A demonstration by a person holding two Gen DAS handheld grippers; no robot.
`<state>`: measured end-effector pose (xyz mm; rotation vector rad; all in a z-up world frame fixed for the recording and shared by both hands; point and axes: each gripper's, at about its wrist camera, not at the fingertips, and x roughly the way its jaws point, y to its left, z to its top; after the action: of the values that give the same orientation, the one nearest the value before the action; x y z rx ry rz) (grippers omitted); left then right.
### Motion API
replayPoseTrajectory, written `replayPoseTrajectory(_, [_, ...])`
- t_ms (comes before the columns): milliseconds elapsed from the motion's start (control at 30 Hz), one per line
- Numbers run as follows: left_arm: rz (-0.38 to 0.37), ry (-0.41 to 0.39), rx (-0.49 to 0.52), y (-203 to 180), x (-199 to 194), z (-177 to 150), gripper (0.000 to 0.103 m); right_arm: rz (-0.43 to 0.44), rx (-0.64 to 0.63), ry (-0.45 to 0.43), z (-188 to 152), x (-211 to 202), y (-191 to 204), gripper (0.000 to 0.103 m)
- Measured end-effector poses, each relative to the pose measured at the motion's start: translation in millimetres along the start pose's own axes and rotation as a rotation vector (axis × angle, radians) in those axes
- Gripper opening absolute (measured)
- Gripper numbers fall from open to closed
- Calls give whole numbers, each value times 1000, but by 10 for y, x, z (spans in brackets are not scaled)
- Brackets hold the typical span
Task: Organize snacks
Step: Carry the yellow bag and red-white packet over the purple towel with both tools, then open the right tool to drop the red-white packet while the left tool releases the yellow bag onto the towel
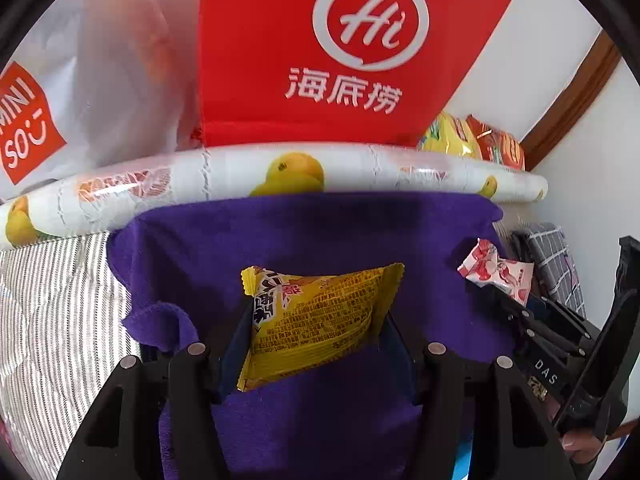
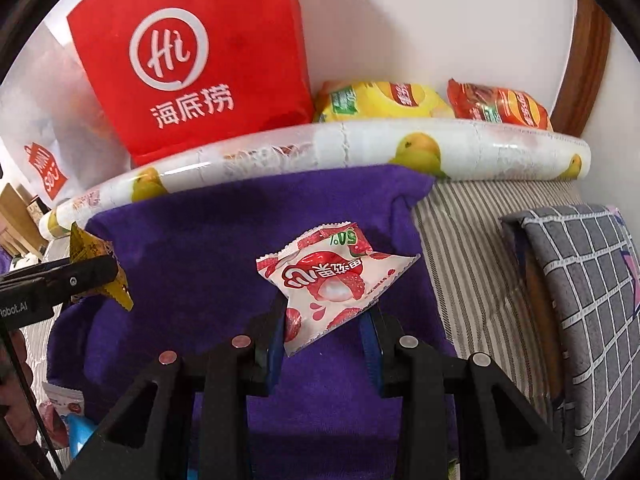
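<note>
My left gripper (image 1: 316, 320) is shut on a yellow snack packet (image 1: 316, 320) and holds it above a purple towel (image 1: 280, 236). In the right wrist view that gripper (image 2: 84, 276) enters from the left with the yellow packet (image 2: 86, 248) poking out. My right gripper (image 2: 326, 312) is shut on a white and red lychee snack packet (image 2: 332, 276), also over the purple towel (image 2: 200, 240). The left wrist view shows this lychee packet (image 1: 496, 270) at the right, in the right gripper's black jaws.
A red paper bag (image 1: 332, 52) and a white Miniso bag (image 1: 48, 120) stand behind a rolled fruit-print sheet (image 1: 280, 172). Yellow and orange chip bags (image 2: 432, 102) lie at the back right. A grey checked cushion (image 2: 580, 300) sits right; more small packets (image 2: 64, 404) lie at lower left.
</note>
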<state>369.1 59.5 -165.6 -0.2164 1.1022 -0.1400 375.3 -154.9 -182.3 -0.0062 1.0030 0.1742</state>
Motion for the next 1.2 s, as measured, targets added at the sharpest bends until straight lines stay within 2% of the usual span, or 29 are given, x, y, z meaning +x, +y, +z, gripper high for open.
replayPoseTrajectory(467, [3, 41, 0, -43, 180, -15, 60, -25, 6, 40, -45, 98, -50, 36])
replayPoseTrajectory(667, [-13, 37, 6, -83, 164, 4, 63, -27, -7, 59, -55, 129, -39, 48])
replayPoseTrajectory(767, [5, 38, 20, -106, 141, 11, 68, -18, -4, 51, -44, 92, -38, 62])
replayPoseTrajectory(833, [19, 32, 37, -124, 90, 11, 75, -16, -4, 39, -31, 58, -33, 74])
replayPoseTrajectory(1133, [-23, -30, 54, -159, -240, 23, 78, -19, 1, 8, 41, -177, 38, 75])
replayPoseTrajectory(1200, [-28, -44, 51, -166, -312, 20, 78, -4, 3, -5, 48, -282, 65, 81])
